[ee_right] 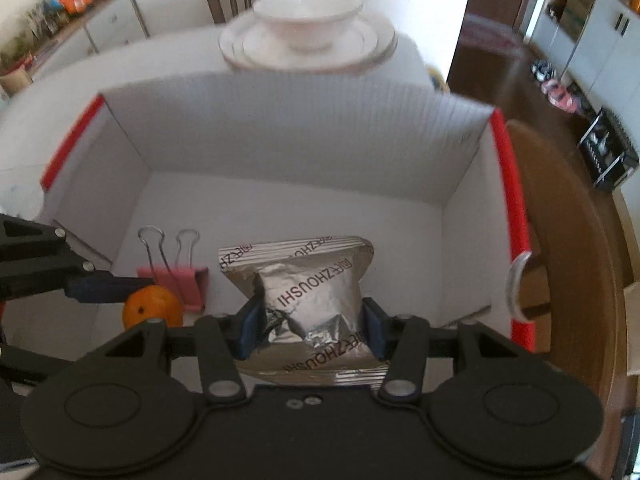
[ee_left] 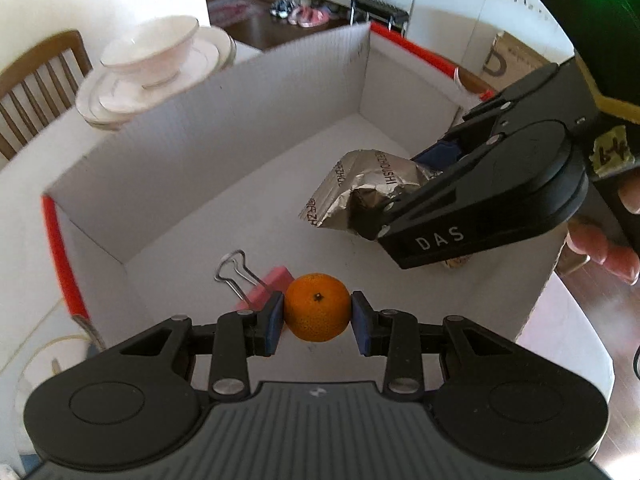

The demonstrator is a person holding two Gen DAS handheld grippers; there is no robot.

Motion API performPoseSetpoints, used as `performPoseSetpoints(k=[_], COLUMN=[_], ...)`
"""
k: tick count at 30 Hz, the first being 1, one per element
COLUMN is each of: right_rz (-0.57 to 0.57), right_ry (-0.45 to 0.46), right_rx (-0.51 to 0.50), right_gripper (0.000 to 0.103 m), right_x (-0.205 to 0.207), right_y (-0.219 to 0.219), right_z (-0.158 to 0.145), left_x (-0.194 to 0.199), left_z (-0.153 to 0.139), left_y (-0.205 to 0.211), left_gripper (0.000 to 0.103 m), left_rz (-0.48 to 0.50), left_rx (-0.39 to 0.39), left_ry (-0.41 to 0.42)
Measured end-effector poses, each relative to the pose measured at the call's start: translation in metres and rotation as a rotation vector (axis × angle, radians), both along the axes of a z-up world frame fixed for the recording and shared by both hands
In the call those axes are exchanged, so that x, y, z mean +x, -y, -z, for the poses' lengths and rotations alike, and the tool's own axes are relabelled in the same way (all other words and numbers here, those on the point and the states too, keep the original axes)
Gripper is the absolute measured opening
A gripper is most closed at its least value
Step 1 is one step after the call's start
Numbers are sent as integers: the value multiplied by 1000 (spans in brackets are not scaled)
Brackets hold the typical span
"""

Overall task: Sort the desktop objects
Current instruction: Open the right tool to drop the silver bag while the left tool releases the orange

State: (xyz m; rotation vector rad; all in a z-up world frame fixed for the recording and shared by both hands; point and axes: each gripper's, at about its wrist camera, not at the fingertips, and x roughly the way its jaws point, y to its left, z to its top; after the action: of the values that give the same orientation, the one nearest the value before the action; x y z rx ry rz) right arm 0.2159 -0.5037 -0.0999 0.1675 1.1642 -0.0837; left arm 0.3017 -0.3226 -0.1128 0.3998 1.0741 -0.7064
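Left gripper (ee_left: 318, 314) clamped on orange tangerine (ee_left: 317, 306), low over the near-left corner of white cardboard box (ee_left: 224, 128), just beside pink binder clip (ee_left: 266, 286) on the floor. Right gripper (ee_right: 311, 326) pinched on silver foil packet (ee_right: 308, 300), near the box's near edge. Beyond the far wall, bowl (ee_right: 306, 14) on stacked plates (ee_right: 372, 46).

Bright daylight, fisheye-bent edges, motion blur across the background

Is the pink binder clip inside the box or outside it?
Inside. The pink binder clip lies on the floor of the white cardboard box, beside the mandarin.
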Motion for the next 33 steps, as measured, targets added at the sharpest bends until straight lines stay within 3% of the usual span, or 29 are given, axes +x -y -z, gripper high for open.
performPoseSetpoints(k=[10, 18, 22, 26, 31, 33], right_rz=[33, 40, 58, 59, 35, 23], right_ry=[-115, -122, -105, -80, -30, -5], right_rx=[27, 7, 20, 18, 46, 29], right_gripper=[50, 54, 63, 64, 82, 85], right_x=[14, 12, 10, 6, -3, -7], right_y=[2, -2, 1, -1, -6, -7], right_z=[12, 15, 13, 10, 3, 1], left_x=[7, 8, 0, -8, -8, -11], left_z=[11, 14, 8, -2, -17, -26], left_y=[4, 1, -4, -10, -17, -20], left_gripper=[34, 34, 34, 38, 57, 57], left_rz=[21, 16, 18, 5, -45, -57], left_rx=[64, 88, 77, 60, 26, 3], left_ry=[-99, -163, -118, -65, -19, -8])
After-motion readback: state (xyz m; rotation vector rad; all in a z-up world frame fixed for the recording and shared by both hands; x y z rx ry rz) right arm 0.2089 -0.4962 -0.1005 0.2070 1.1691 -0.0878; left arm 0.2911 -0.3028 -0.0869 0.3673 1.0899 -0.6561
